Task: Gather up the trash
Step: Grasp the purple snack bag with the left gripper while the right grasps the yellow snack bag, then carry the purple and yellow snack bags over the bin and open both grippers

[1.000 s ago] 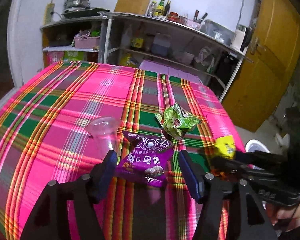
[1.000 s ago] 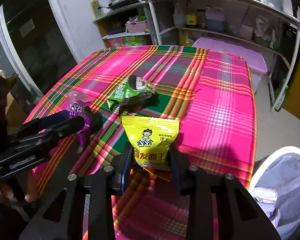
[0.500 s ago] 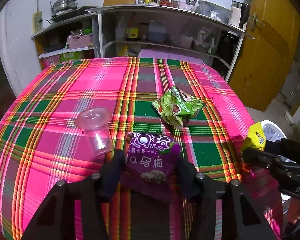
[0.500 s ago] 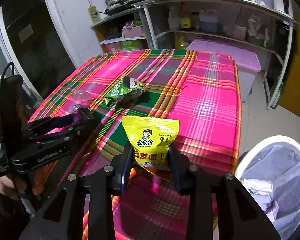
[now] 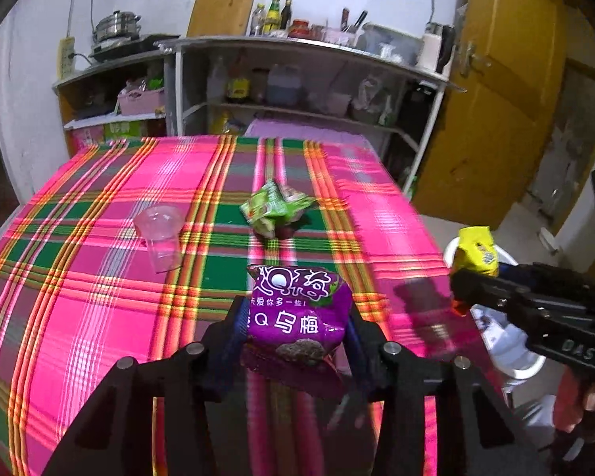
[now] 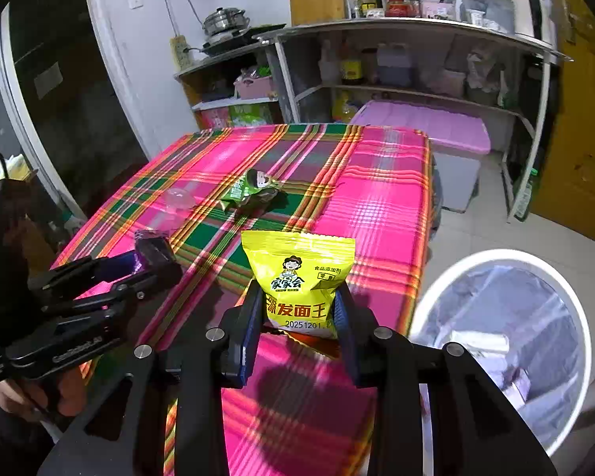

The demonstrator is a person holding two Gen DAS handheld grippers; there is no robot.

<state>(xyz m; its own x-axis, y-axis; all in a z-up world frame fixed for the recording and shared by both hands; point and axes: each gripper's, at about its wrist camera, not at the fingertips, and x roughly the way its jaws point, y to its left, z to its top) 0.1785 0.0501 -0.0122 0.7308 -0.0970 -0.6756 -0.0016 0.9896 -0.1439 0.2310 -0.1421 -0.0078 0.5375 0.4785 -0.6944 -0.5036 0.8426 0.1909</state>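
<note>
Purple snack packet (image 5: 297,313) sits between the left gripper (image 5: 295,331) fingers, lifted clear of the plaid tablecloth (image 5: 99,285); jaws closing, pads pressing its sides. Yellow packet (image 6: 299,277) is clamped in the right gripper (image 6: 297,317), held above the table's near edge. White-rimmed bin (image 6: 499,341) with a clear liner stands on the floor just right of the table, some trash already inside. Step in hand, as I judge it: carry to bin, both loads up. Next move calls for swinging the yellow packet over the bin mouth before releasing, then the purple one. Green wrapper (image 5: 275,208) and clear plastic cup (image 5: 160,234) lie on the cloth, not yet collected.
</note>
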